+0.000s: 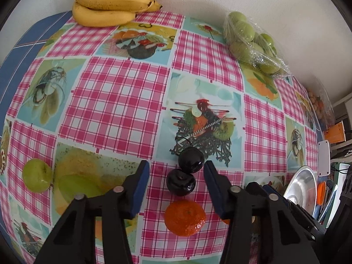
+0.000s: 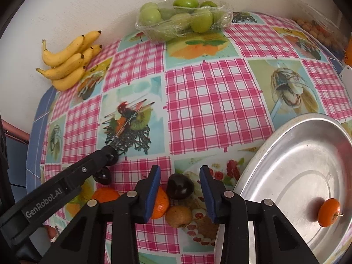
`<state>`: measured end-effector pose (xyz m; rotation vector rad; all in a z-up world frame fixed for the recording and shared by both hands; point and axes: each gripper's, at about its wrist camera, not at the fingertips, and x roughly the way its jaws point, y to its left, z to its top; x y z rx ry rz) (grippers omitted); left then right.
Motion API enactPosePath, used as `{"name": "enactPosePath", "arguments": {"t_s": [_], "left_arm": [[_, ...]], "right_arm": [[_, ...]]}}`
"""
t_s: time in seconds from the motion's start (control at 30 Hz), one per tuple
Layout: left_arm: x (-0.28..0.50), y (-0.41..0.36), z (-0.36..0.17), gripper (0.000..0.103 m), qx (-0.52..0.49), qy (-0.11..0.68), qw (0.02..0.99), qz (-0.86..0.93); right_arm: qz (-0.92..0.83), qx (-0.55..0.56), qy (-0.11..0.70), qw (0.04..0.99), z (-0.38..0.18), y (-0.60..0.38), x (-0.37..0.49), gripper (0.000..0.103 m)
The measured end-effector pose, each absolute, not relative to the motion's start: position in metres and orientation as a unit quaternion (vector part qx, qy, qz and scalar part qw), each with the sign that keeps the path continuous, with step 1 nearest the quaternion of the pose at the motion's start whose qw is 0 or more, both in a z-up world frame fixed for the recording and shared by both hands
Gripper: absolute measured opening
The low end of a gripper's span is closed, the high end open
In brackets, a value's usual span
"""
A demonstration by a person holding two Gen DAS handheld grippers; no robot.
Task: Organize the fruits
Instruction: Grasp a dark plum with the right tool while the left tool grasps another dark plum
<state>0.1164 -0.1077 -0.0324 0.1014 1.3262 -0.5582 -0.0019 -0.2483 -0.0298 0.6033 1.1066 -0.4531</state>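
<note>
My left gripper (image 1: 176, 169) points down at the checked tablecloth, jaws apart. Two dark plums lie between its fingers: one (image 1: 191, 159) at the tips close to the right pad, one (image 1: 180, 182) further in. A mandarin (image 1: 185, 217) lies nearer the camera. My right gripper (image 2: 180, 171) stands open around a third dark plum (image 2: 180, 187), with a gap on each side. Behind its left finger sits a mandarin (image 2: 161, 204), and a kiwi (image 2: 178, 216) lies beside it. A metal tray (image 2: 286, 154) to the right holds one mandarin (image 2: 329, 212).
A bunch of bananas (image 1: 110, 2) and a wrapped pack of green fruit (image 1: 250, 41) lie along the wall. A single green fruit (image 1: 37, 178) rests at the left. Another mandarin (image 2: 105, 194) sits beside the left gripper's arm. A clear box (image 2: 316, 28) stands at the far right corner.
</note>
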Motion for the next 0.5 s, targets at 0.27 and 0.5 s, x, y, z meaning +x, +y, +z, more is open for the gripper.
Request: {"name": "enactPosePath", "arguments": {"t_s": [0.27, 0.5], "left_arm": [[0.1173, -0.109, -0.037, 0.036, 0.039, 0.617, 0.741, -0.263], [0.1155, -0.1105, -0.0348, 0.029, 0.04, 0.618, 0.739, -0.267]], "right_arm": [[-0.217, 0.283, 0.522, 0.775, -0.0369, -0.2493, -0.0019, 0.036], [-0.217, 0.286, 0.521, 0.774, -0.0365, -0.2481, -0.002, 0.034]]}}
